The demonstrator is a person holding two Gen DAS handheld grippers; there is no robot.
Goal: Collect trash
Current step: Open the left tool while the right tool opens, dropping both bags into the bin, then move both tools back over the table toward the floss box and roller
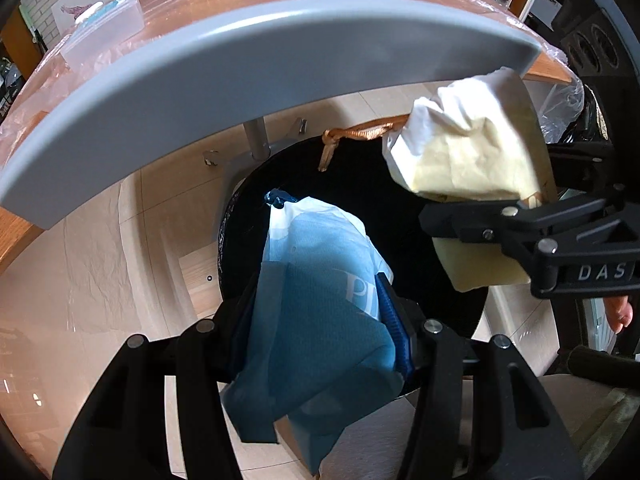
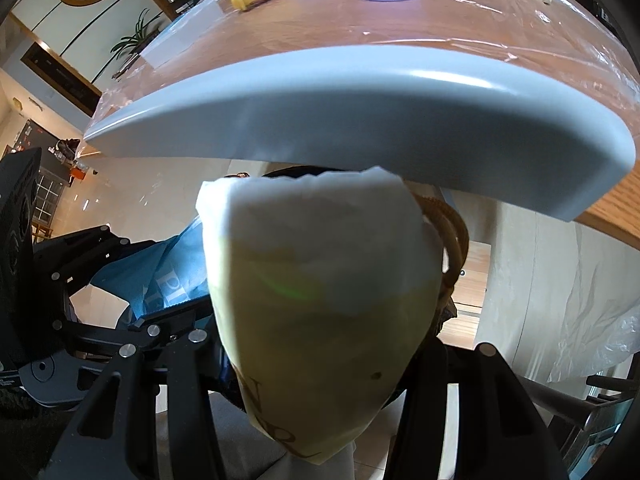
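In the left wrist view, our left gripper (image 1: 320,344) at the bottom centre is clamped on a crumpled blue paper bag (image 1: 320,320), held over the round black bin opening (image 1: 400,216) mid-frame. At right, our right gripper (image 1: 480,220) pinches a crumpled cream paper bag (image 1: 464,152) with a tan ribbon handle (image 1: 360,134), below the grey chair back (image 1: 240,80).

In the right wrist view, the cream bag (image 2: 320,300) fills the centre, pinched between the jaws. Both bags look light, soft and crushable; a grip on the bunched middle should hold.
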